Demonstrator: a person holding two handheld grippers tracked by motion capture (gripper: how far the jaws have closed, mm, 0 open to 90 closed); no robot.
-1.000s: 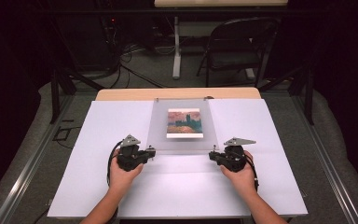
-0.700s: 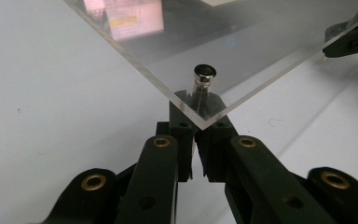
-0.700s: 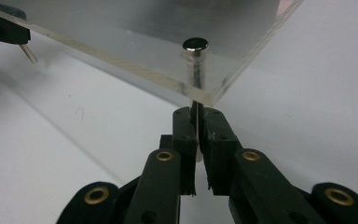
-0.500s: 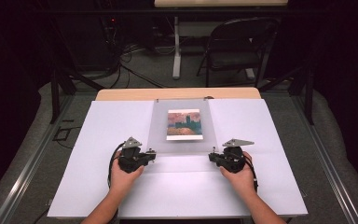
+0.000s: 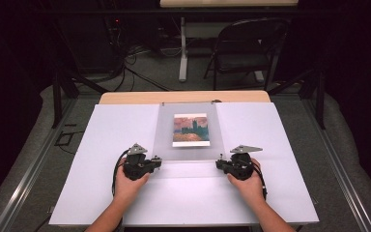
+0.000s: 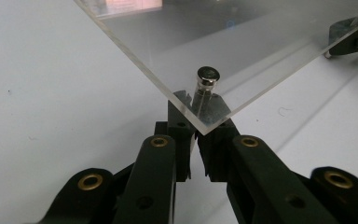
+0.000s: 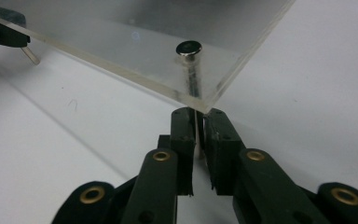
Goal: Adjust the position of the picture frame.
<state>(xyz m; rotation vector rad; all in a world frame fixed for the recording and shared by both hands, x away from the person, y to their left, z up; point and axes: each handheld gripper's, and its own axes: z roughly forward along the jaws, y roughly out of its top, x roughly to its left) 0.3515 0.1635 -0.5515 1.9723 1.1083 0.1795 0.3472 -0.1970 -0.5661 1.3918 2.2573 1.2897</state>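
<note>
A clear acrylic panel (image 5: 188, 145) lies over a small painted picture (image 5: 190, 129) on the white table sheet (image 5: 101, 145). A metal pin with a round head passes through each near corner of the panel. My left gripper (image 5: 157, 162) is at the near left corner, shut on the shaft of the left pin (image 6: 208, 75) just under the panel (image 6: 242, 42). At the near right corner my right gripper (image 5: 219, 164) is shut on the shaft of the right pin (image 7: 189, 48), below the panel (image 7: 135, 32). In each gripper view the other gripper shows at the far corner.
The white sheet covers a wooden table (image 5: 183, 97) whose far edge shows bare. Beyond it on the floor are a folding chair (image 5: 244, 48), a table leg and cables. White surface lies on both sides of the panel and in front of the hands.
</note>
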